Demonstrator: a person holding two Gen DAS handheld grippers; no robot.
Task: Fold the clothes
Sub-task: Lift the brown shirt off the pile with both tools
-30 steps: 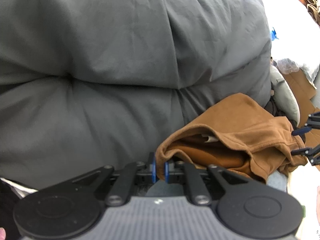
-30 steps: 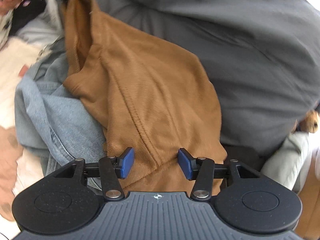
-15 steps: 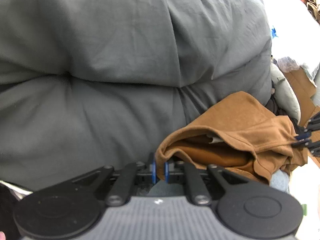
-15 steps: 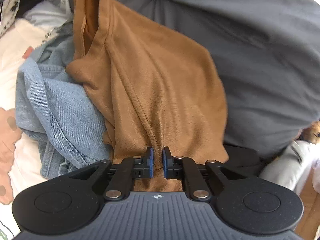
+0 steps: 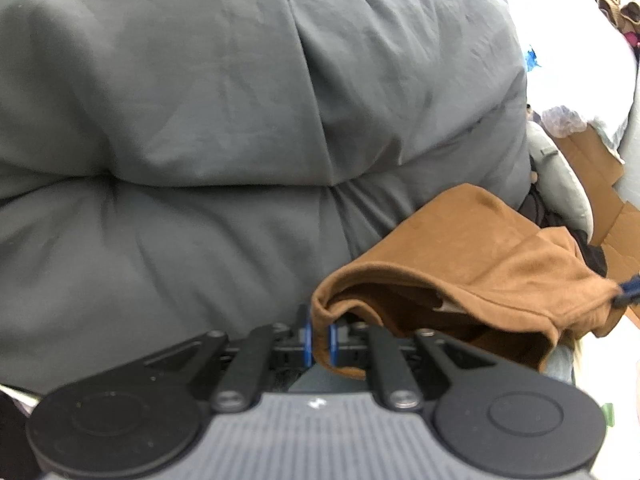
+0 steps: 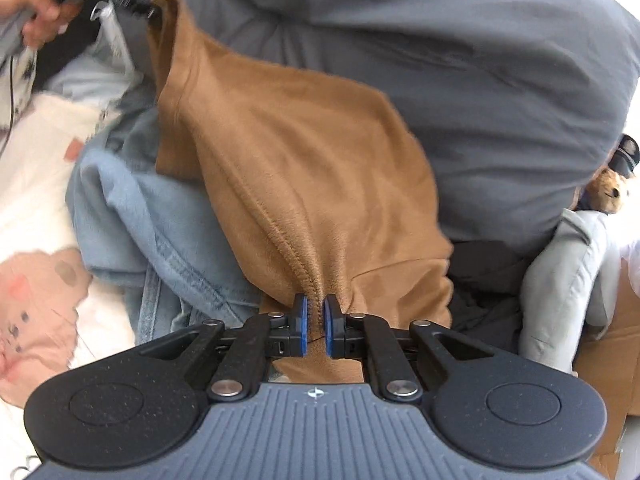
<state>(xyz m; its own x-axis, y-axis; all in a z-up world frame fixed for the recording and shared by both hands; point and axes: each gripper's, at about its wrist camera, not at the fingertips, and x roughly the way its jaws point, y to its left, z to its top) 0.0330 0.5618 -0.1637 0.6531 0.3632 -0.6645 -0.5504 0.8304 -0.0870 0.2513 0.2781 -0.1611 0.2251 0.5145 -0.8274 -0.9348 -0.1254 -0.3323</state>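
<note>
Now | left tongs (image 5: pixel 319 339), right tongs (image 6: pixel 315 325): both pinch fuzzy brown garment (image 6: pixel 304 168) | puffy grey duvet (image 5: pixel 224 120) behind

Daylight, strong and diffuse. Above and right of the grey duvet (image 5: pixel 240 128) the background is blown out to white. Soft shadows sit in the duvet's folds. Fisheye bending is marked toward both frames' rims, with dark corner vignetting. The hand (image 6: pixel 40 12) left of the duvet in the right wrist view is motion-blurred. Overall sharpness moderate.
</note>
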